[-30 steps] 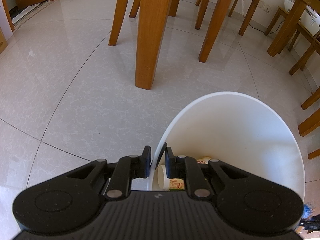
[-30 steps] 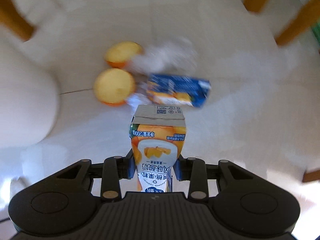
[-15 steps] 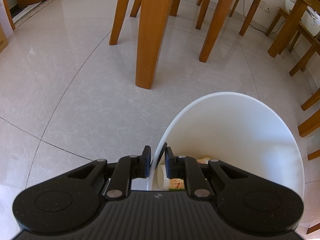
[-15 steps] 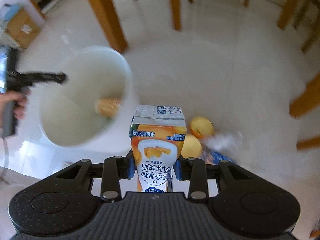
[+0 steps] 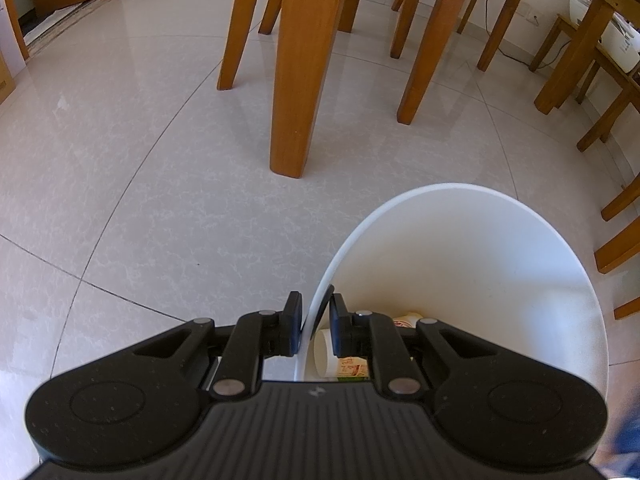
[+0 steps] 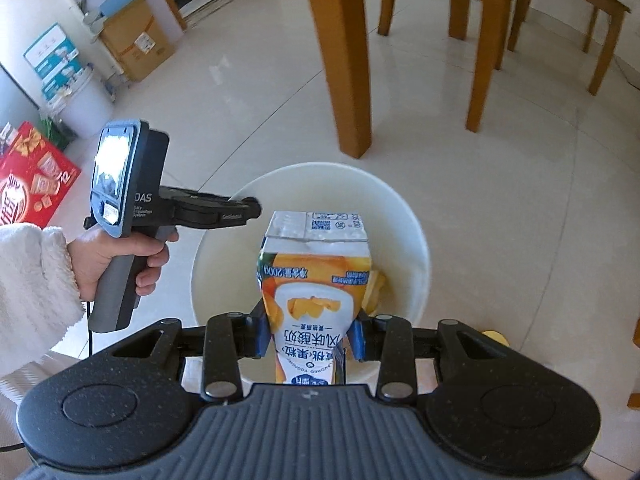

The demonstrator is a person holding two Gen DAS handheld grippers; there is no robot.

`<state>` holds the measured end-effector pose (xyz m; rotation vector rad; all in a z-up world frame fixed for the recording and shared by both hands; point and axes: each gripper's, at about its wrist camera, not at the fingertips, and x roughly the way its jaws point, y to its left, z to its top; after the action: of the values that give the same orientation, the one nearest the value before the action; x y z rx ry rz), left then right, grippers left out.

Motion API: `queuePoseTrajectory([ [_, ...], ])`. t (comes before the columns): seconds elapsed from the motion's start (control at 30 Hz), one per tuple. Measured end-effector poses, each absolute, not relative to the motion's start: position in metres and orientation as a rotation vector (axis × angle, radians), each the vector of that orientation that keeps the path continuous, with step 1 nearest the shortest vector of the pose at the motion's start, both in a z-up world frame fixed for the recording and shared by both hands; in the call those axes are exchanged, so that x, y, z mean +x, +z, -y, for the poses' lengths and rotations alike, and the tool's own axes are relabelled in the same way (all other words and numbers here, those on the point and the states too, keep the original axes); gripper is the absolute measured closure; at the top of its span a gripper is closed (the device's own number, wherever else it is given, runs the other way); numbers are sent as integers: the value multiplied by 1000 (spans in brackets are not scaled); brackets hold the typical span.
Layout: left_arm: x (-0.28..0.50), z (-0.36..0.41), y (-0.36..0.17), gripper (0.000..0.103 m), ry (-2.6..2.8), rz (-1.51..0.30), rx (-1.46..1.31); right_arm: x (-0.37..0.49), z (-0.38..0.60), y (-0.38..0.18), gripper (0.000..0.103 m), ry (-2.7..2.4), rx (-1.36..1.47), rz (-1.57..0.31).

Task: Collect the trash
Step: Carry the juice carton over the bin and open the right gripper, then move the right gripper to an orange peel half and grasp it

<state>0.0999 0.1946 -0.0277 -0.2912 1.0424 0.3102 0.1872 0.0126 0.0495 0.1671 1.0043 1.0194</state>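
The right claw [image 6: 310,334] has swung round with its carton [image 6: 314,300]: a second ago it hung over the scraps on the floor, and now it is poised above the open mouth of the white bin [image 6: 412,216]. The left claw [image 5: 314,322] has not budged, its fingers pinched shut on the near rim of the bin [image 5: 520,248], a hand [image 6: 116,256] in a fluffy white sleeve gripping its handle. The carton is a small yogurt drink box, orange and white with a peach picture and Chinese print, its top flaps torn open, clamped upright between the right claw's fingers. Inside the bin lie a paper cup [image 5: 336,354] on its side near the left claw and something yellow [image 6: 376,286] behind the carton.
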Motion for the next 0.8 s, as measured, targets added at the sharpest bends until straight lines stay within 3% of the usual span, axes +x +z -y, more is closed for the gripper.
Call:
queuePoseTrajectory([
  [0.07, 100, -195, -28, 91, 310, -1042, -294, 184, -17, 52, 45, 1004, 169, -998],
  [0.2, 99, -195, -28, 91, 309, -1043, -289, 183, -7, 49, 43, 969, 173, -985],
  [0.37, 100, -195, -27, 91, 310, -1043, -285, 183, 9, 36, 24, 893, 170, -963],
  [0.57, 99, -194, -28, 91, 312, -1042, -285, 181, 37, 11, 12, 785, 177, -897],
  [0.8, 99, -193, -28, 91, 314, -1041, -285, 167, 51, -62, 8, 712, 229, -888],
])
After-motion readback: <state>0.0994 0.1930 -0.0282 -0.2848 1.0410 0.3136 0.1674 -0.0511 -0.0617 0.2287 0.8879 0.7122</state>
